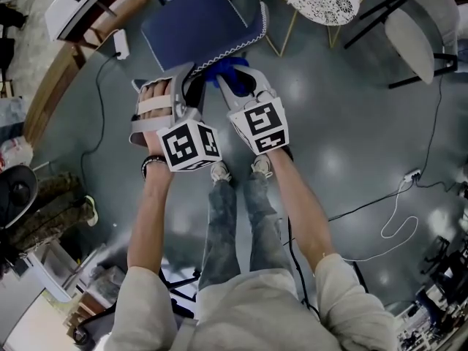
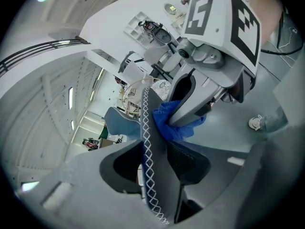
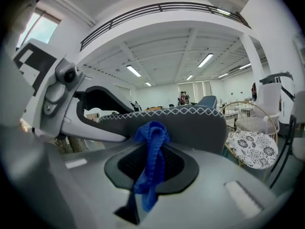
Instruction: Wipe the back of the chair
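While I stood over the blue chair (image 1: 191, 20), it sat on the gray floor (image 1: 351, 145) just in front of my shoes (image 1: 219, 172). My left claw (image 2: 155, 147) was shut on the top edge of the chair back (image 2: 159, 175). One pad was on each side of it, and the white zigzag stitching (image 2: 147, 142) ran between them. My right claw (image 3: 151, 156) was pressed together on a blue cloth (image 3: 152, 132). It pinched the cloth in the middle, so one end hung down. The top of the cloth touched the chair back just under the stitching. My two claws were close beside each other. A round seat with a flower print (image 3: 252, 147) stood near the chair, to its right. Thin cables (image 1: 398, 218) lay on the floor, well apart from the chair.
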`<state>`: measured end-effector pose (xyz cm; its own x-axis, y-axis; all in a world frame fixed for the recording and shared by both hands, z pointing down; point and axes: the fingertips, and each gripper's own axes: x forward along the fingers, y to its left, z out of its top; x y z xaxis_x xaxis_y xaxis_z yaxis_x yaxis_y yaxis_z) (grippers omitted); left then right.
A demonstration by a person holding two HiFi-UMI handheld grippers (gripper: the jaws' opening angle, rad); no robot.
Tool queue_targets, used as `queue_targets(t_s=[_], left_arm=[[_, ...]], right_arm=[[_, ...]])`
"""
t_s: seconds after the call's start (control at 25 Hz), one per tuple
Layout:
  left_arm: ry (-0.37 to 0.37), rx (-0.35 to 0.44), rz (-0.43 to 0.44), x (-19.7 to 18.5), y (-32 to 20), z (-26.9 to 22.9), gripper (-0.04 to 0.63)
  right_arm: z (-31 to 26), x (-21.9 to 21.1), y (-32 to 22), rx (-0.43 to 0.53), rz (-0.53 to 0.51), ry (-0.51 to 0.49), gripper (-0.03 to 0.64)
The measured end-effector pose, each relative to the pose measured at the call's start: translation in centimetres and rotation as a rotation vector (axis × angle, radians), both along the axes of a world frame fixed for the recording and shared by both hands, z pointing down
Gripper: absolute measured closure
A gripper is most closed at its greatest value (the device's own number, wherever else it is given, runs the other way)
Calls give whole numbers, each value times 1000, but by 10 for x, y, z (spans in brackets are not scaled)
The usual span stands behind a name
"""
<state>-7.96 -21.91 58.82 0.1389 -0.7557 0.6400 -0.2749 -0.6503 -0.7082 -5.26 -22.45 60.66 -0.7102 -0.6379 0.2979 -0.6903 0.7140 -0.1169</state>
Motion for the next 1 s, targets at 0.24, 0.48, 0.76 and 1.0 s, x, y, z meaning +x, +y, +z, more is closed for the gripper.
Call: queue_targets(t_s=[0.24,0.48,0.76,1.0], left_arm=[[19,8,-1,1,0,-1,433],[20,5,0,1,-1,-1,434],[16,6,0,1,-1,-1,433],[17,7,3,1,-1,-1,433]], right_arm=[[4,14,-8,-12,29,14,561],[7,50,-31,-12,108,29,561],[14,97,-64,-14,199,62,561],[24,126,-79,-12,237,96,561]])
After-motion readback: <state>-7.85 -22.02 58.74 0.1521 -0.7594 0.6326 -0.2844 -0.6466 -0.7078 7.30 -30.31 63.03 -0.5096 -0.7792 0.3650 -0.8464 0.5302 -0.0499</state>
